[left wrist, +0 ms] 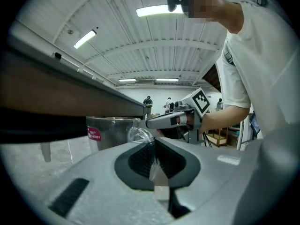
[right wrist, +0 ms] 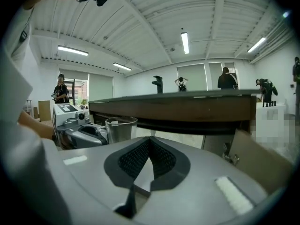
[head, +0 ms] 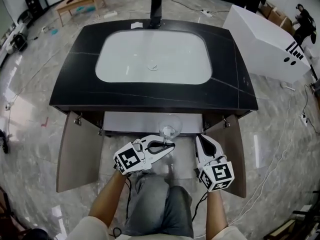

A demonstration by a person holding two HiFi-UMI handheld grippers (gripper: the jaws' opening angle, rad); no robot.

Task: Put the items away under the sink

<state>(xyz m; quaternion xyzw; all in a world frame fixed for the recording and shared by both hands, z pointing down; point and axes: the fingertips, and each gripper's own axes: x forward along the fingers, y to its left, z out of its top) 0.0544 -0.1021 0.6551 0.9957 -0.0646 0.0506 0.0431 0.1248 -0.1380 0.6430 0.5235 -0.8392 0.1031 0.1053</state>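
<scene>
A clear glass mug (head: 170,127) with a small red sticker hangs in front of the open cabinet (head: 131,123) under the black sink counter (head: 80,64). My left gripper (head: 171,145) is shut on the mug's handle. In the left gripper view the handle (left wrist: 140,136) sits pinched between my pads, at the left gripper (left wrist: 153,143), with the mug body (left wrist: 110,131) beyond. My right gripper (head: 199,138) hovers just right of the mug, shut and empty. In the right gripper view the right gripper (right wrist: 150,139) has its pads together, and the mug (right wrist: 121,128) and left gripper (right wrist: 86,135) show at left.
Both cabinet doors stand open, the left door (head: 77,151) and the right door (head: 233,149) flanking my grippers. Above is the white basin (head: 152,56) with a black faucet (head: 155,6). A white box (head: 265,41) stands on the floor at the right.
</scene>
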